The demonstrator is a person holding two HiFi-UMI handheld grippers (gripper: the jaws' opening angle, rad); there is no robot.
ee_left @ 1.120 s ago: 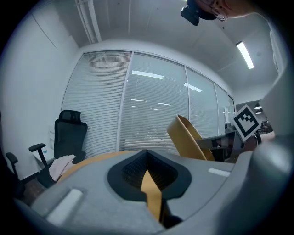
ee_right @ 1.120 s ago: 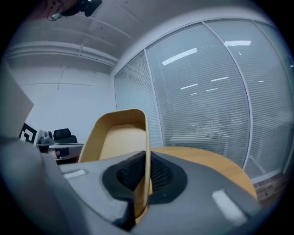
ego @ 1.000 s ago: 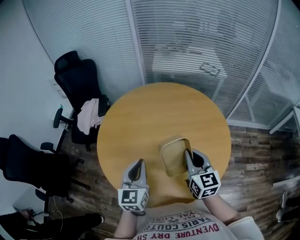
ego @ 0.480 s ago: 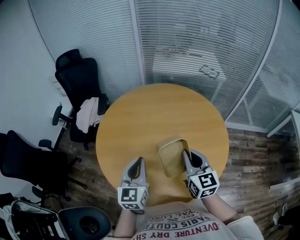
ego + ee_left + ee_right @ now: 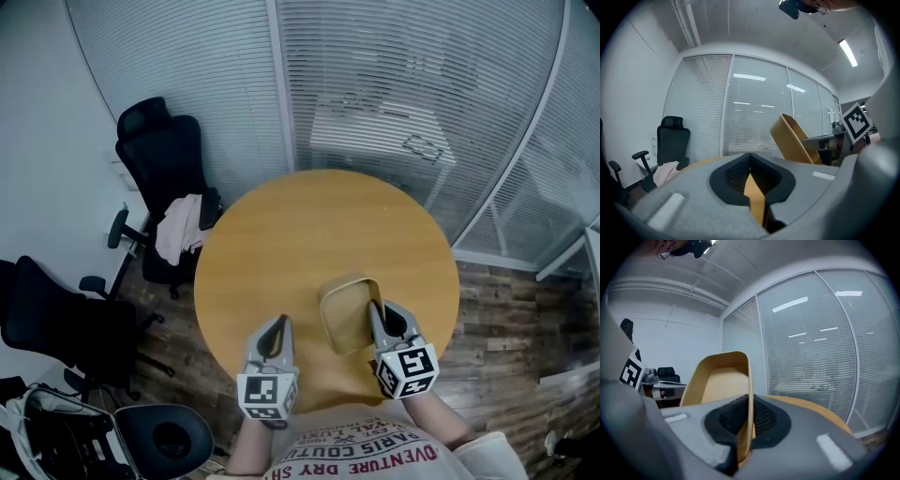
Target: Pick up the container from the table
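Right gripper view: right gripper (image 5: 746,414) pinches the tilted container (image 5: 721,380) by its wall; left gripper (image 5: 751,180) closed, empty; lifting clear comes next.

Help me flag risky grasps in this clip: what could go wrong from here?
1. The right gripper pinches only one thin wall of the container, which hangs tilted; it may pivot or slip out.
2. The left gripper is apart from it, shut, so nothing would catch a slip.
3. The hold is close to the table's near edge; a drop might bounce to the floor.
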